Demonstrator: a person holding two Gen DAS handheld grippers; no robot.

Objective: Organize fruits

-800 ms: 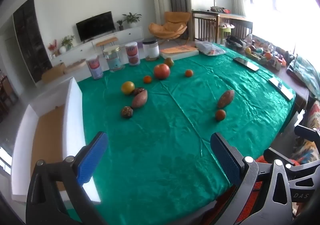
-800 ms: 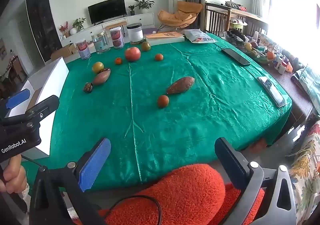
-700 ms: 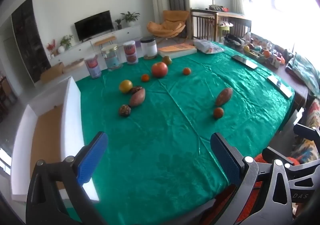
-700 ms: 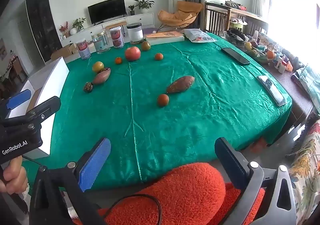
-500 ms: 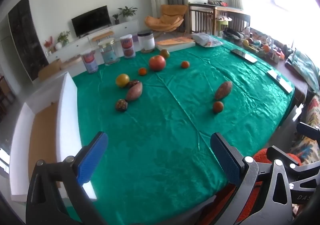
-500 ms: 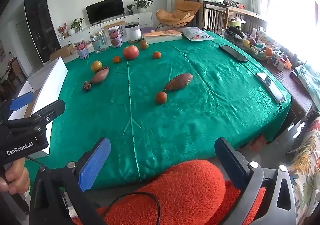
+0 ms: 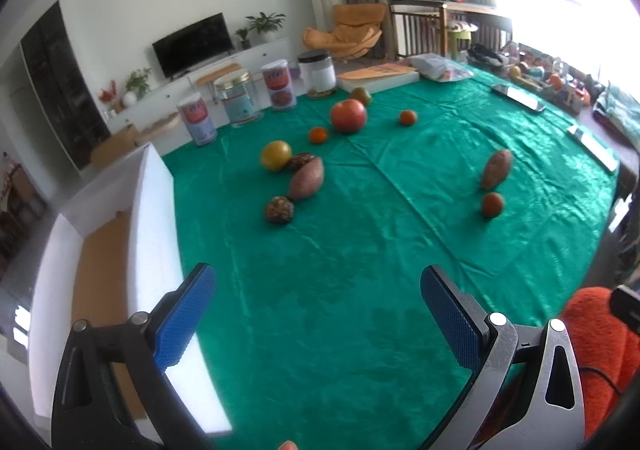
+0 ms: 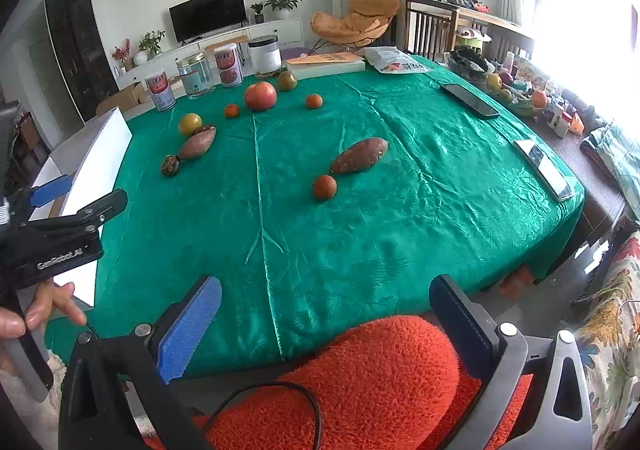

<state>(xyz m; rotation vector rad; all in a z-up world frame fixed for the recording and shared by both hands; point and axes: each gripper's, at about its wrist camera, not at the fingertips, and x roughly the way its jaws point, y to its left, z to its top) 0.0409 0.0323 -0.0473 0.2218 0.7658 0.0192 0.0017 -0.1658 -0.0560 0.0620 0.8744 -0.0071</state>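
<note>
Hovering over the green table (image 7: pixel 360 290), the left gripper (image 7: pixel 316 314) and right gripper (image 8: pixel 324 318) gape wide, both empty. Fruits (image 8: pixel 260 95) lie scattered across the far cloth; a white box (image 7: pixel 156 218) sits at its left edge.

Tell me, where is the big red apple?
The big red apple sits far across the green tablecloth, between two small oranges, in front of the white jar.
</note>
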